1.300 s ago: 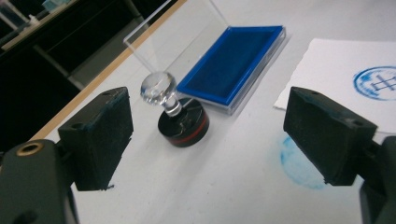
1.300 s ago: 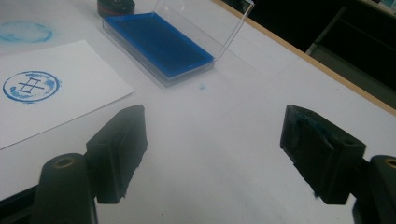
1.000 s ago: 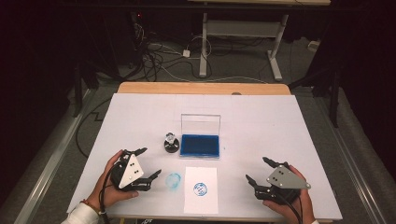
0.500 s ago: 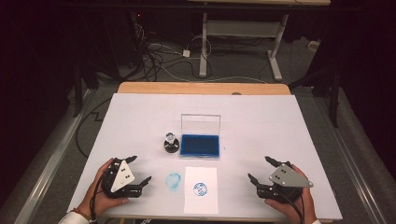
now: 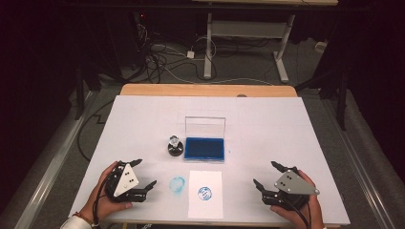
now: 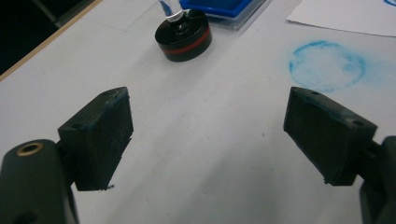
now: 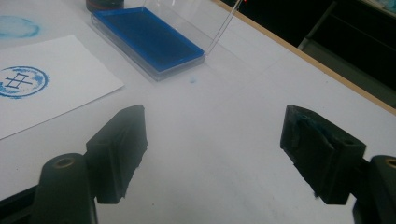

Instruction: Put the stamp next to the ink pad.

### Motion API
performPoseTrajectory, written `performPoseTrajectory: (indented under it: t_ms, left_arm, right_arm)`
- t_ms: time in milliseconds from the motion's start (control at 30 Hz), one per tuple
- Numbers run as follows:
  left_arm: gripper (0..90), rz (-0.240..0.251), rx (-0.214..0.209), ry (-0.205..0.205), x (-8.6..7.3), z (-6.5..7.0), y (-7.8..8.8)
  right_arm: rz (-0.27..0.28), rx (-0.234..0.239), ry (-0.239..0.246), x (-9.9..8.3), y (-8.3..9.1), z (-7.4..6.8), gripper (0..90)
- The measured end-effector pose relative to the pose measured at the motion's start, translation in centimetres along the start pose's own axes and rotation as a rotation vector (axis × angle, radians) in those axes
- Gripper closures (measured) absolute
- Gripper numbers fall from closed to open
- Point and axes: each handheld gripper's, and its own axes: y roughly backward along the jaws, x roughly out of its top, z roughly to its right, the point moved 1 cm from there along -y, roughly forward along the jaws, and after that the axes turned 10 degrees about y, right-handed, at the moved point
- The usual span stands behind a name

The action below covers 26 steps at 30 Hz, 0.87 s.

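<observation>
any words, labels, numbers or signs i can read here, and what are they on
No words, brands or numbers can be read.
Sheet of paper: a round blue stamp print, a ring around a grid-like sign; if it is a character, it is too blurred to read.
Table: a blank smeared blue ring, no text.

The white table is lit evenly from above, while the surrounding floor and room are left in deep darkness. Only faint, soft shadows are cast on it. In the high view, fine detail is softened by low sharpness. In both gripper views, the near black jaws are rendered slightly blurred and grainy, and the far background is dimmed.
</observation>
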Motion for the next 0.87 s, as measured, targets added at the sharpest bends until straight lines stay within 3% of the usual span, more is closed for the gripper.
performPoseTrajectory:
  t_ms: [433,867]
  left_arm:
    - [15.4,-0.002,-0.015,0.005,0.14,0.06,-0.15]
    - [15.4,-0.036,-0.019,0.020,0.19,-0.16,-0.78]
  right_arm:
    - [-0.021,-0.002,-0.001,-0.22,-0.14,-0.07,23.7]
    - [-0.021,0.018,-0.015,-0.63,-0.55,0.19,23.5]
